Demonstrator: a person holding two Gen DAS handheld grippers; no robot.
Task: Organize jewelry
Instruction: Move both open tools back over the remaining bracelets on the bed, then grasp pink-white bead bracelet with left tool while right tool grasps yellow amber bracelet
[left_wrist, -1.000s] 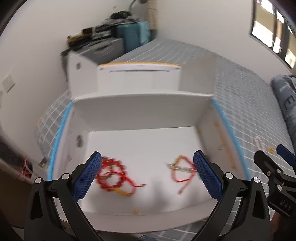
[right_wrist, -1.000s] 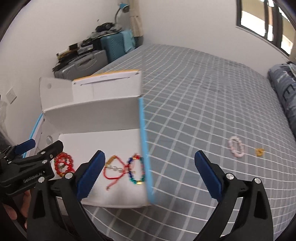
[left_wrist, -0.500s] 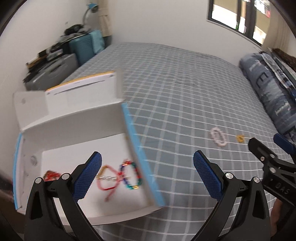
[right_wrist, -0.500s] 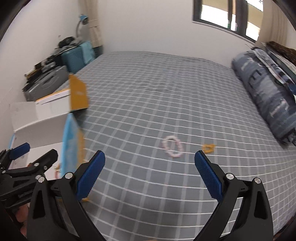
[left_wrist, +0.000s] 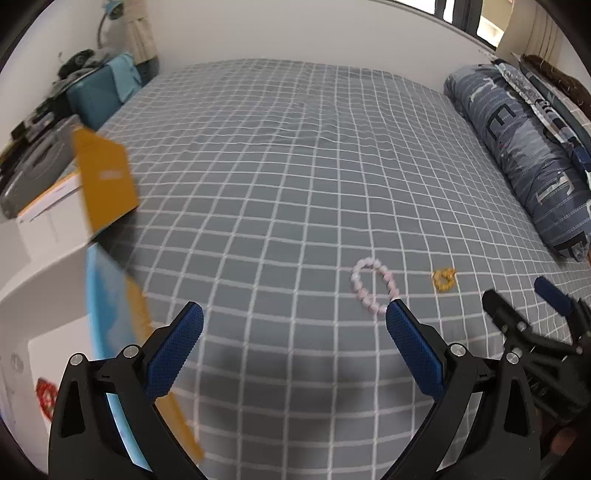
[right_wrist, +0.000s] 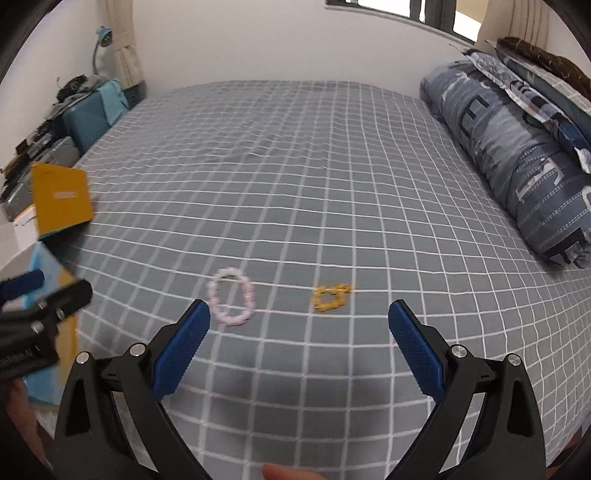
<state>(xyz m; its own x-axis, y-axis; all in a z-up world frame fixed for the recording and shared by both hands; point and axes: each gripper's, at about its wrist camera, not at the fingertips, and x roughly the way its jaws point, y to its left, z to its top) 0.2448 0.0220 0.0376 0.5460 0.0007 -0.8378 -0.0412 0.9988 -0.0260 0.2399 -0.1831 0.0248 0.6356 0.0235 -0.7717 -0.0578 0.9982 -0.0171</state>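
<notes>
I see the pink bead bracelet (right_wrist: 231, 297) lying flat on the grey checked bedspread (right_wrist: 295, 166), toward the near edge of the bed and roughly mid-way along it. Just beside it, on the side of the pillows, lies a small gold piece (right_wrist: 330, 297), apart from the bracelet and not touching it; I cannot tell what kind of jewelry it is. In the left wrist view the bracelet (left_wrist: 373, 286) sits right at the tip of one blue pad, and the gold piece (left_wrist: 444, 279) lies beyond it.

My right gripper (right_wrist: 299, 343) hangs over the bedspread with its fingers spread wide and nothing between them; the bracelet lies just past its left finger. My left gripper (left_wrist: 294, 345) is likewise released and empty, over bare bedspread.

At the left edge of the bed stands the white box (left_wrist: 44, 288) with a blue side and a yellow flap (left_wrist: 105, 182) raised. Inside it, low in the left wrist view, I can make out a red bead piece (left_wrist: 46, 397), mostly hidden by the gripper body.

Along the right side of the bed lies a long blue patterned pillow (right_wrist: 517, 162). Past the far left corner, against the wall, stands a teal suitcase (right_wrist: 92, 114) with clutter around it.
</notes>
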